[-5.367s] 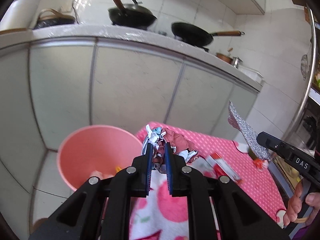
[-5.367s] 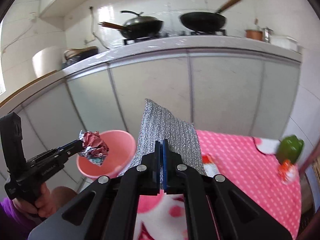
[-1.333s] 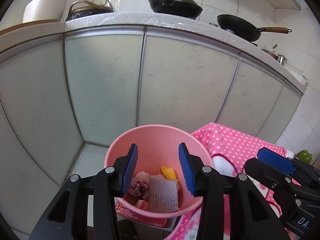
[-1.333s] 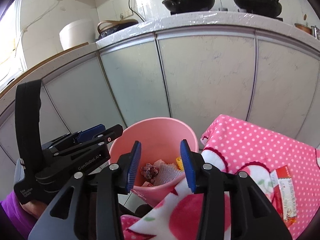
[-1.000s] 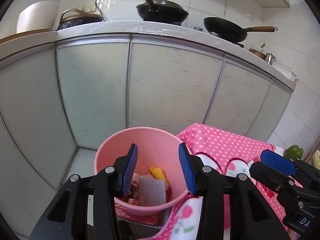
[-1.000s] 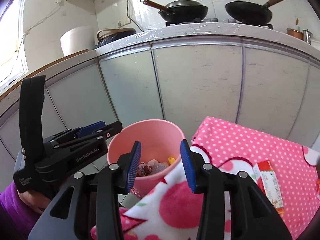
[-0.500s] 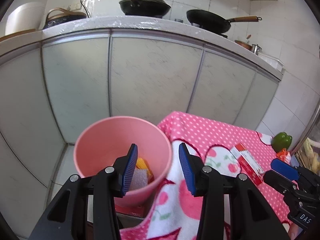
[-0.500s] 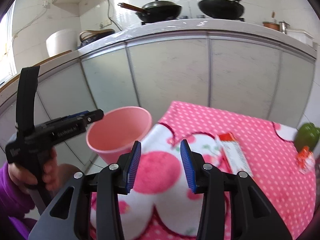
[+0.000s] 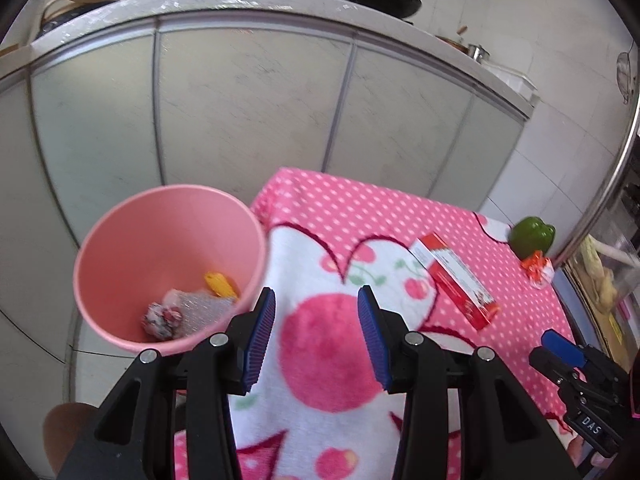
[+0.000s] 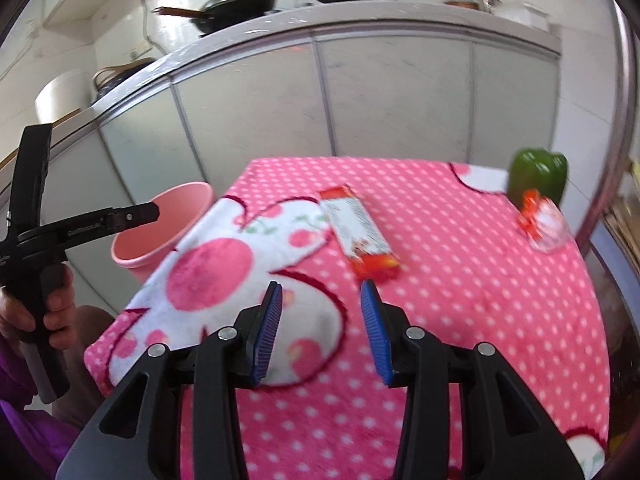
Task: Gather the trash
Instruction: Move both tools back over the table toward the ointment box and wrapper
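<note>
Left claw (image 9: 316, 326): released, level, pink bin (image 9: 160, 216) just ahead-left.
Right claw (image 10: 320, 322): released, empty, red box (image 10: 358, 236) just ahead on worktop (image 10: 480, 300).

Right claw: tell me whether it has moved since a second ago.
Yes. The right claw has swung away from the pink bucket, over the pink cloth toward the red box.

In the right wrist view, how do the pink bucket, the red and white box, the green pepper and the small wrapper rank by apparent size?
1. pink bucket, partly hidden
2. red and white box
3. green pepper
4. small wrapper, close to the pepper in size, so that order is unsure
</note>
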`<state>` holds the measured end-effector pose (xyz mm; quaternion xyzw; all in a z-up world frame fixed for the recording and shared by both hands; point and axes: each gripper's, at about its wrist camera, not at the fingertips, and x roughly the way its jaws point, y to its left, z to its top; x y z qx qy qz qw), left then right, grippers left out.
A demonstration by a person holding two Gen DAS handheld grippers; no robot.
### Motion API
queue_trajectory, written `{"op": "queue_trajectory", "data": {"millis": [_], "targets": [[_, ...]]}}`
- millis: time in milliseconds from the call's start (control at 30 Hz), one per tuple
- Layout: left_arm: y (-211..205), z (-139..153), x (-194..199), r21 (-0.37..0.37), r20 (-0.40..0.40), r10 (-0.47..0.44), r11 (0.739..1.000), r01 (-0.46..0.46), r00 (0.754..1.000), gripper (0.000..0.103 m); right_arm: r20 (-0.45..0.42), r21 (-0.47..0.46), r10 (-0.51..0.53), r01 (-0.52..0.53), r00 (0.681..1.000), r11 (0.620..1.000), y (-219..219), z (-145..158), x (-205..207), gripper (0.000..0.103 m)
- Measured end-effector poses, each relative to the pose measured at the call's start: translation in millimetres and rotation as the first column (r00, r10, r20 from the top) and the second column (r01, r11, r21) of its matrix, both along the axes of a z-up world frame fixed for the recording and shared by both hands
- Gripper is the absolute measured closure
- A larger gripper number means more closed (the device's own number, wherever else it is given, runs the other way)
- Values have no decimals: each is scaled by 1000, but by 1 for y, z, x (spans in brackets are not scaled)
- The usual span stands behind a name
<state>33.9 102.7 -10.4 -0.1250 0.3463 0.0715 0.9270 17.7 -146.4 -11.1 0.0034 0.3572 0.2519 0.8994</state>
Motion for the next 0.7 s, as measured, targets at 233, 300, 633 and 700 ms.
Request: {"op": "queue_trajectory", "data": {"millis": [233,300,633,700], "targets": [[-34,-16,13,21,-62,-68,997,70,996,61,-25,28,-56,57,998,998,-29,-13,2,61],[-42,-20,17,25,-77,-85,996,87,993,61,-27,34,-70,71,997,997,-35,-14,4,61],[-63,-29,31,39,-119,-125,991,131,985,61,10,30,-257,257,966,966,-101,-11,40,61],[-66,-30,35,37,-128,-130,990,136,983,61,14,28,-294,293,956,956,-114,-10,53,61]]}}
